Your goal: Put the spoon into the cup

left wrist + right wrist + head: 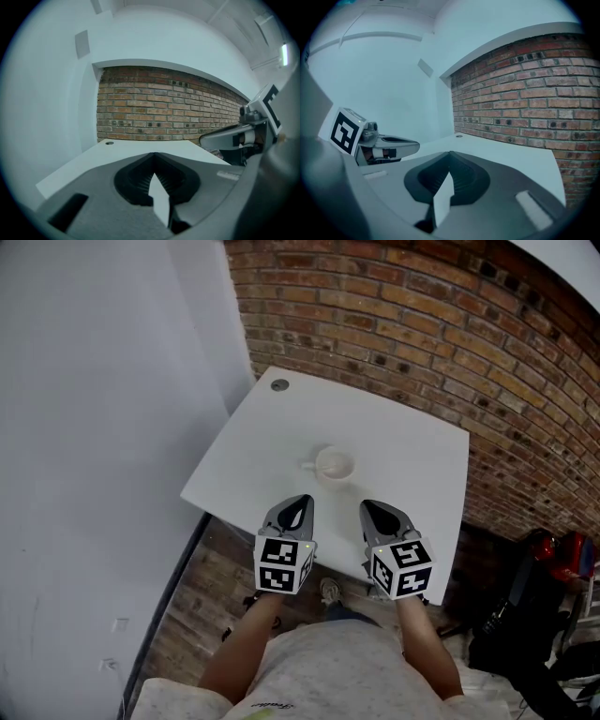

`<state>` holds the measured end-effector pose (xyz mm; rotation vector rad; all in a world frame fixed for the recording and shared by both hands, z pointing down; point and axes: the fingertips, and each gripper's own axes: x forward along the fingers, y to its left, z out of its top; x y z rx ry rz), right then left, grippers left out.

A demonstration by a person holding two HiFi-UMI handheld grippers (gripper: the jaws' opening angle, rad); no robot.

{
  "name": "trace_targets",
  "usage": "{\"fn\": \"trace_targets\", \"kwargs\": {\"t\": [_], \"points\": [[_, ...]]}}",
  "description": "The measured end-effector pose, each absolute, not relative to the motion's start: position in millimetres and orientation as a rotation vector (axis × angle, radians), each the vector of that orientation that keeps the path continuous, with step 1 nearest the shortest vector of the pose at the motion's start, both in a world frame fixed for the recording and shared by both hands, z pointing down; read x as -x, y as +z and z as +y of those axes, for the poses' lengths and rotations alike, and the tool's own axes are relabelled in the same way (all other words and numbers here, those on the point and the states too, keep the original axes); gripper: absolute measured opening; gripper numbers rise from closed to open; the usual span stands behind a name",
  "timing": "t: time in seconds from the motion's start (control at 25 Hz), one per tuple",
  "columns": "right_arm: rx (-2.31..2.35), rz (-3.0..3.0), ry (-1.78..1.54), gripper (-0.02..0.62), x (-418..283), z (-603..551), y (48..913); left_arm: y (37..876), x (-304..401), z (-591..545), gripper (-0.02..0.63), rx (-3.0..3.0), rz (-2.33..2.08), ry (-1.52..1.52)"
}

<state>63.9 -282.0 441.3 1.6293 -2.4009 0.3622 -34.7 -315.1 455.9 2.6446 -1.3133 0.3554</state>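
We're seeing the left gripper [153,155] with its jaws pressed together at the tips and nothing pinched between them. Only a sliver of the white table [412,451] is showing through the slot behind the tips. The right gripper [449,153] is reading the same: jaws closed tip to tip, carrying nothing. Neither is touching the cup [334,465].

The cup is sitting upright on the table, handle pointing to the person's left. Both grippers are being held on the near side of the cup, over the table's near edge. One is left of the cup's line and one right of it, side by side and apart from each other. The line from each gripper to the cup is running over bare table top. Spoon: we're not making it out in any view, and the cup's inside is too small to read.

Beyond the cup and to its left, a round grommet [279,384] is sitting near the table's far corner. A brick wall [422,324] is running behind the cup, with a white wall [94,381] to its left. Right of the cup, down on the floor, dark gear with a red piece [555,554] is lying.
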Motion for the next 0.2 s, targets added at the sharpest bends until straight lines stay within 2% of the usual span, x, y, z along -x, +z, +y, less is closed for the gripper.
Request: {"fn": "trace_targets", "kwargs": {"t": [0.2], "points": [[-1.627, -2.400, 0.359, 0.005, -64.3, -278.6, 442.1, 456.2, 31.2, -312.2, -0.005, -2.650, -1.307, 0.356]]}}
